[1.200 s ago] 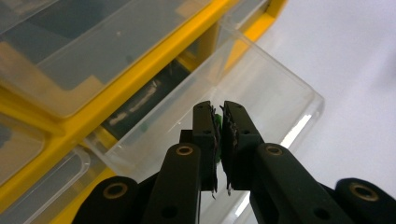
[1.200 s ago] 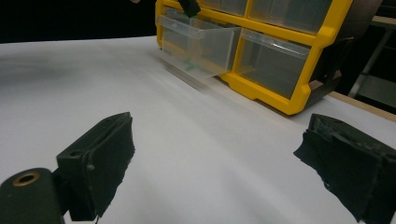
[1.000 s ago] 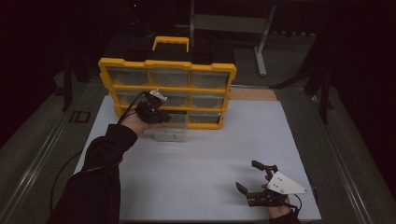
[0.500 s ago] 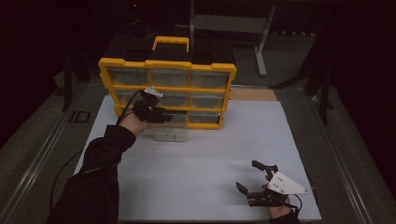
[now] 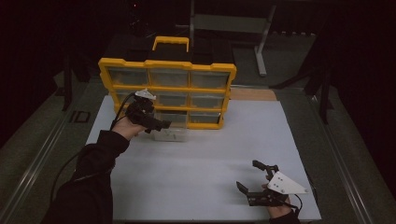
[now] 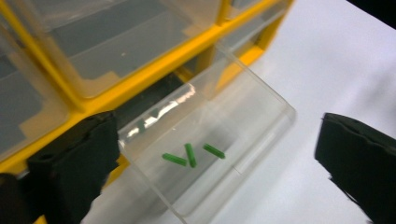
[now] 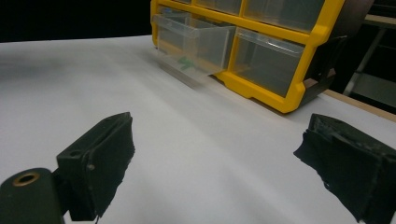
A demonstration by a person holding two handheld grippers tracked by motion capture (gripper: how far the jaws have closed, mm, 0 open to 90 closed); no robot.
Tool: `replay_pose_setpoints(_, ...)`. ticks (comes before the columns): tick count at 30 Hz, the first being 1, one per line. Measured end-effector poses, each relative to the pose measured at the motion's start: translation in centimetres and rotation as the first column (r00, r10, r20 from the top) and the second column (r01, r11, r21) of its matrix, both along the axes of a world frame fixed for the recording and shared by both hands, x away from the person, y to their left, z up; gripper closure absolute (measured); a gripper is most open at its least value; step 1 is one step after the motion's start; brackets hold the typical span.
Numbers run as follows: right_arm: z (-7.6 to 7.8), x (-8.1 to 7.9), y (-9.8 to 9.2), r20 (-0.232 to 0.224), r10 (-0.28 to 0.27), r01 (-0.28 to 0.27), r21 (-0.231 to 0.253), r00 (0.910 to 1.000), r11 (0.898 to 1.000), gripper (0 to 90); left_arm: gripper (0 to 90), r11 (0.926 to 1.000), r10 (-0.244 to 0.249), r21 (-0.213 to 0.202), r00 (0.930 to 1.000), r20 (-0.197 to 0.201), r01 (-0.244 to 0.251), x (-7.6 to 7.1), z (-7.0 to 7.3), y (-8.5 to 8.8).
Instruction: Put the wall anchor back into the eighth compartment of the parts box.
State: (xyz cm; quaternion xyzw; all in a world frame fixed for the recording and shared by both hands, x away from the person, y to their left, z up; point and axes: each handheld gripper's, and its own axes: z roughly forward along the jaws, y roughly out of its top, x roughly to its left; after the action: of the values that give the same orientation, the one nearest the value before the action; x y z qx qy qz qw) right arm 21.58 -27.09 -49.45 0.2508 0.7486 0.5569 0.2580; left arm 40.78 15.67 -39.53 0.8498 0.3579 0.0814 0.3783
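A yellow organizer (image 5: 168,88) with clear drawers stands at the back of the white table (image 5: 210,154). One bottom-row drawer (image 5: 169,134) is pulled out onto the table. It holds three small green pieces (image 6: 191,156). My left gripper (image 5: 156,123) hovers just over that drawer (image 6: 224,135). Its jaws have just been opening, and they now stand wide on either side of the drawer front without touching it. Near the front right edge, my right gripper (image 5: 254,179) rests open and holds nothing. It faces the organizer (image 7: 280,51) and the drawer (image 7: 196,44).
A dark case with a yellow handle (image 5: 170,42) sits behind the organizer. A metal stand (image 5: 261,46) rises at the back right. A wooden strip (image 5: 252,94) lies at the table's far edge. Rails run along both sides of the table.
The left hand has shifted slightly at the drawer front, while the drawer stays pulled out. The right gripper has kept still.
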Motion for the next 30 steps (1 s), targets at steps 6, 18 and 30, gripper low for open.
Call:
replay_pose_setpoints(6,-0.1,0.1,0.0,-0.001,-0.010,0.010,-0.002,1.0000,1.000,8.9,0.0,0.9976,-0.037,-0.056,0.9977,0.056,0.040,-1.3,0.0,0.7)
replay_pose_setpoints(18,0.0,0.1,0.0,-0.001,-0.017,0.017,-0.004,0.9999,1.000,8.9,0.0,0.9934,-0.069,-0.083,0.9902,0.121,0.079,-4.6,-0.1,2.4)
replay_pose_setpoints(30,-0.1,0.1,0.0,-0.001,-0.016,0.016,-0.008,0.9999,1.000,8.9,0.0,0.9949,-0.048,-0.080,0.9864,0.157,0.062,-7.6,-1.0,3.8)
